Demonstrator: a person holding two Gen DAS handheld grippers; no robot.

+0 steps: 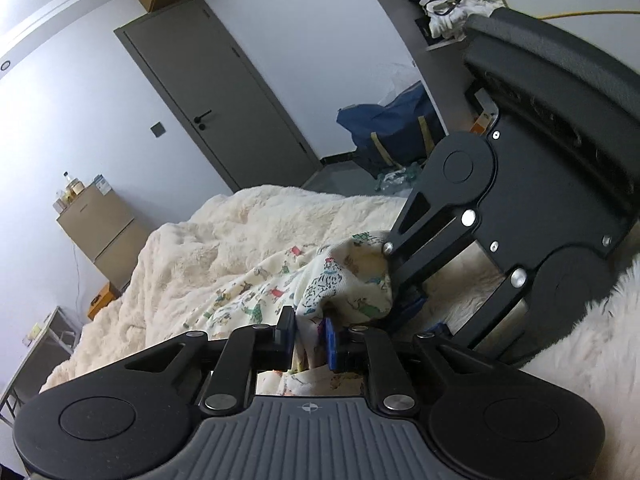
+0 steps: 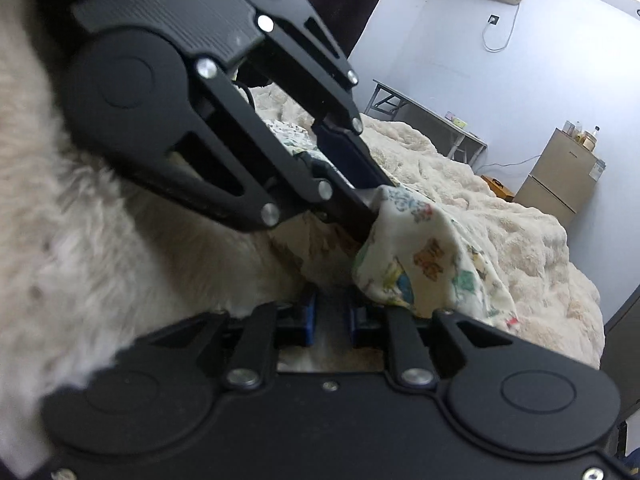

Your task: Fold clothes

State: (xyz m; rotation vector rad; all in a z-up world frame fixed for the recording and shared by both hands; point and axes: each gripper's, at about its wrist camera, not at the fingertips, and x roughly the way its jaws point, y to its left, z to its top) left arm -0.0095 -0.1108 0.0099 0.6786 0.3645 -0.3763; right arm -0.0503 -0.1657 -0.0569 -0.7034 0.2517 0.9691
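Left gripper (image 1: 308, 334): narrow gap, pads pinching a fold of the printed cloth (image 1: 256, 292). Right gripper (image 2: 330, 322): narrowly parted; pale fuzzy surface between the blue pads, cloth draped beside and over the right-hand finger; cannot tell whether any of it is pinched. Both grippers close together, nearly touching at the cloth's bunched corner. Cloth on the fluffy cream blanket (image 1: 224, 224) covering the bed, corner lifted and crumpled.

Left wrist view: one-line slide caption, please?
Left gripper pinches the printed garment on a fluffy blanket, right gripper alongside.
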